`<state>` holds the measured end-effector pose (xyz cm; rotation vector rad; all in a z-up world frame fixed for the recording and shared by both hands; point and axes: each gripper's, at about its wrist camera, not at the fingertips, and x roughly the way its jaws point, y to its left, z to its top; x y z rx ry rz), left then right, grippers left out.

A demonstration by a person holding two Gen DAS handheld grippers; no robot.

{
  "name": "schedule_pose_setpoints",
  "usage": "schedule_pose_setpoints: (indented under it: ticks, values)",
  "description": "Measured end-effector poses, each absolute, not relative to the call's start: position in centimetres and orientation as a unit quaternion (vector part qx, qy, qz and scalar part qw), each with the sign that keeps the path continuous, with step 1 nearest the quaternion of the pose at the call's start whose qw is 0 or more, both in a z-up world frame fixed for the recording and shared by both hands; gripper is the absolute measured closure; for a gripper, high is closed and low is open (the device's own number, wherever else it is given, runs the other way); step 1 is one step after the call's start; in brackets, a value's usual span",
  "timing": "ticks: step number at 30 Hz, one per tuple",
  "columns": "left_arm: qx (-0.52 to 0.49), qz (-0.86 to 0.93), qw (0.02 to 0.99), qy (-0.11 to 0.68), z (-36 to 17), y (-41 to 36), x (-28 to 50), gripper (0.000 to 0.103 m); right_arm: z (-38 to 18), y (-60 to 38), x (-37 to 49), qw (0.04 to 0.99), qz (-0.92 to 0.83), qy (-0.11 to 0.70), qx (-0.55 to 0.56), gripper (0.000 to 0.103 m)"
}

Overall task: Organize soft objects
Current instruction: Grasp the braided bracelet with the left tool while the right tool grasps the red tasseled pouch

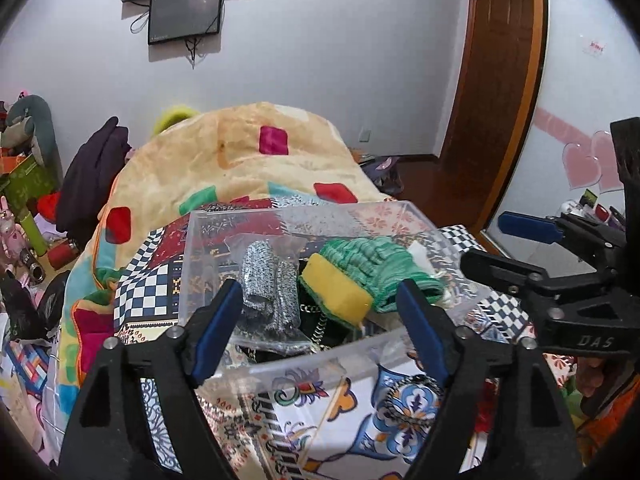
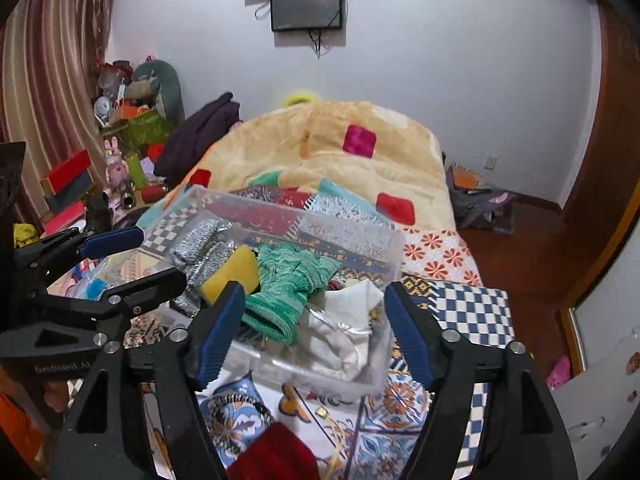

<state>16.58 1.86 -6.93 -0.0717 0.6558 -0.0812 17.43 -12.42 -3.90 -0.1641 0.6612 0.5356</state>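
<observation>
A clear plastic box [image 1: 416,216] [image 2: 396,248] sits on the patterned bedspread. It holds a green knit cloth [image 1: 376,264] [image 2: 288,280], a yellow sponge [image 1: 336,288] [image 2: 232,272], grey speckled socks in a clear bag [image 1: 268,288] [image 2: 200,248] and a white cloth [image 2: 344,320]. My left gripper [image 1: 320,320] is open and empty, just above the box's near rim. My right gripper [image 2: 312,328] is open and empty, over the box's right end; it also shows in the left wrist view [image 1: 516,248]. A dark red soft item [image 2: 276,456] lies on the bed below the right gripper.
A beaded bracelet [image 1: 408,400] [image 2: 232,424] lies on the bedspread in front of the box. A bulky orange blanket [image 1: 240,160] [image 2: 340,152] is heaped behind it. Toys and boxes [image 2: 120,140] crowd the left side. A wooden door [image 1: 492,80] stands at right.
</observation>
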Motion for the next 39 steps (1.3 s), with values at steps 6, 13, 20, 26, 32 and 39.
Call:
schedule_pose_setpoints:
  ticks: [6, 13, 20, 26, 32, 39]
  values:
    - [-0.024, -0.055, 0.943, 0.326, -7.3, 0.7, 14.7, 0.018, -3.8, -13.7, 15.5, 0.910, 0.258, 0.313, -0.081, 0.025]
    - [-0.009, -0.075, 0.926, 0.369, -10.4, -1.1, 14.0, 0.018, -7.2, -13.8, 13.9, 0.894, 0.256, 0.354, -0.103, 0.025]
    - [0.023, -0.074, 0.906, 0.415, -13.8, -2.9, 14.7, 0.021, -11.6, -14.5, 13.4, 0.868, 0.253, 0.413, -0.108, 0.025]
    - [0.029, -0.079, 0.882, 0.463, -16.4, -3.7, 15.9, 0.038, -14.0, -14.9, 13.9, 0.848, 0.259, 0.453, -0.094, 0.027]
    - [0.051, -0.069, 0.888, 0.452, -16.6, -3.9, 15.6, 0.048, -14.9, -14.9, 13.8, 0.838, 0.268, 0.466, -0.096, 0.049]
    - [0.058, -0.062, 0.895, 0.438, -16.6, -2.5, 14.7, 0.089, -14.7, -15.2, 13.1, 0.844, 0.272, 0.452, -0.099, 0.084]
